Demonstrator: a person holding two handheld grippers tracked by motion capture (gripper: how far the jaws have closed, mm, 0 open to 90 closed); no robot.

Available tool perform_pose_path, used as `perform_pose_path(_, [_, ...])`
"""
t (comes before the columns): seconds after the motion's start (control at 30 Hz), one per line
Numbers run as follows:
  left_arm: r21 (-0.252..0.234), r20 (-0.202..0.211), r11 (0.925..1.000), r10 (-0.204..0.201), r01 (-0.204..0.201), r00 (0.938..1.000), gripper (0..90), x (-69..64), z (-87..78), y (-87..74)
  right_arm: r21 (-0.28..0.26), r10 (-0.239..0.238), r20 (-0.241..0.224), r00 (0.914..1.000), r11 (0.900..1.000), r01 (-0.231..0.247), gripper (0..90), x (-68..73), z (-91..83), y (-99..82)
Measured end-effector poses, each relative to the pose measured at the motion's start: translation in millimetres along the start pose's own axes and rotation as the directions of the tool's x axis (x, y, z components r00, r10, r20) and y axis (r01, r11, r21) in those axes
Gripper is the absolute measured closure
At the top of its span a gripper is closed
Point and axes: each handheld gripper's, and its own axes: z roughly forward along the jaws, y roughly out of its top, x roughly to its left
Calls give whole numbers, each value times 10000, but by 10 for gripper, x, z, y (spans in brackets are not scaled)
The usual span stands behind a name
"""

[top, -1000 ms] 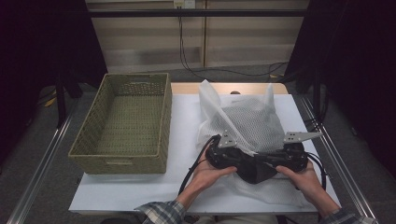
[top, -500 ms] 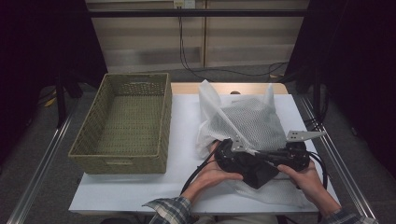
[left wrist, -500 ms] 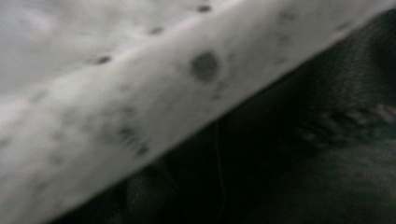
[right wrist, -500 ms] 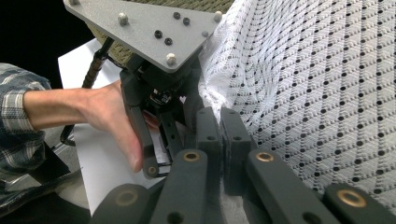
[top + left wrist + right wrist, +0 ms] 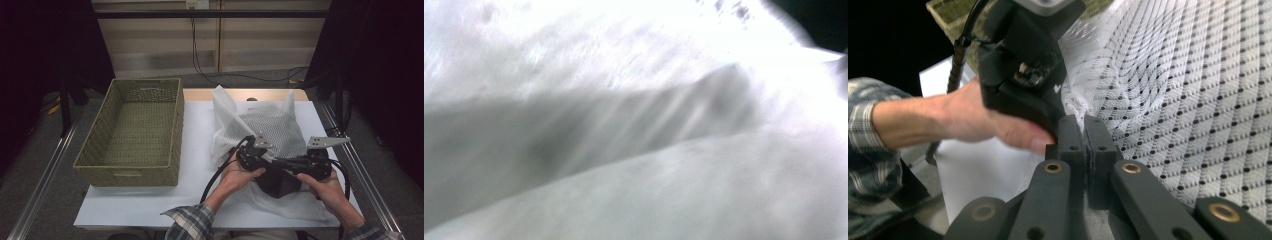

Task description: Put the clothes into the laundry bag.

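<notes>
A woven wicker basket (image 5: 132, 131) stands on the white table (image 5: 195, 150), well to the left of the white mesh bag (image 5: 265, 125), with a bare strip of tabletop between them. The bag, a net laundry-type sack with a small dotted weave, lies crumpled right of the basket, its far corners standing up in two peaks and its near edge spread flat toward the person.

At the near left edge of the bag is the left hand (image 5: 240, 172), its plaid sleeve (image 5: 192, 225) coming up from the table's near edge, holding the left gripper (image 5: 267, 160), whose black cable (image 5: 217, 175) loops back along the forearm. Its jaws have just been closing; the left gripper view is a blur of pale fabric right against the lens, and whether cloth is pinched between the pads cannot be told.

Just right of it, also at the bag's near edge, the right hand (image 5: 325, 185) holds the right gripper (image 5: 1087, 145), and the two tools meet nose to nose over a dark bundle lying on the bag. In the right gripper view its two black jaws stand pressed together with a thin fold of the bag's mesh caught between the pads, and the left gripper's body sits immediately beyond their tips.
</notes>
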Motion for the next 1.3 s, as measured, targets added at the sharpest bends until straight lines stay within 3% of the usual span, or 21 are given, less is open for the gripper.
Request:
perform_pose_path(0.03, [243,-198,9996,178,-173,9996,800,1,10,30,-75,80,-32,10000,9999,-80,886,-6,-14,8])
perform_pose_path(0.17, [303,-823,9983,-470,496,9955,806,156,159,-8,-111,89,-257,9996,9999,-92,886,25,-35,14])
perform_pose_path(0.2, [43,-974,9971,-752,760,9924,807,197,189,-13,-66,17,-246,9997,10000,-18,886,41,-34,17])
perform_pose_path(0.27, [-147,-1525,9960,-893,881,9843,808,253,194,34,-91,-2,-378,9993,10000,-1,887,71,-31,29])
perform_pose_path(0.33, [-265,-2089,9970,-767,728,9749,807,278,177,112,-224,59,-402,9992,9997,-68,887,71,-27,39])
perform_pose_path(0.4, [-463,-2222,9963,-810,725,9716,806,328,185,137,-253,131,-356,9993,9996,-140,887,51,-24,39])
perform_pose_path(0.43, [-327,-2459,9972,-730,670,9665,806,362,208,113,-268,210,-387,9990,9994,-221,887,38,-22,33])
perform_pose_path(0.53, [188,-2187,9945,-965,1030,9710,794,405,337,-32,4,228,-437,9988,9997,-228,887,16,6,-4])
perform_pose_path(0.6, [555,-1905,9933,-893,1016,9776,765,396,386,-127,403,99,-347,9993,9992,-85,887,4,54,-55])
perform_pose_path(0.63, [414,-1818,9940,-918,1009,9790,748,389,374,-156,569,84,-304,9995,9984,-67,887,-5,76,-81])
perform_pose_path(0.73, [492,-1324,9948,-825,896,9878,660,363,276,-174,772,103,-160,9998,9970,-91,887,-46,97,-135])
perform_pose_path(1.0, [132,-904,9954,-930,945,9916,368,232,-100,-315,833,231,31,9997,9963,-233,887,-91,132,-153])
perform_pose_path(1.23, [-67,-566,9990,-445,441,9974,271,18,-441,-463,792,282,137,9995,9964,-292,887,-114,130,-147])
perform_pose_path(1.3, [-131,-186,9993,-360,358,9992,241,-50,-459,-477,795,320,162,9994,9963,-332,887,-120,130,-144])
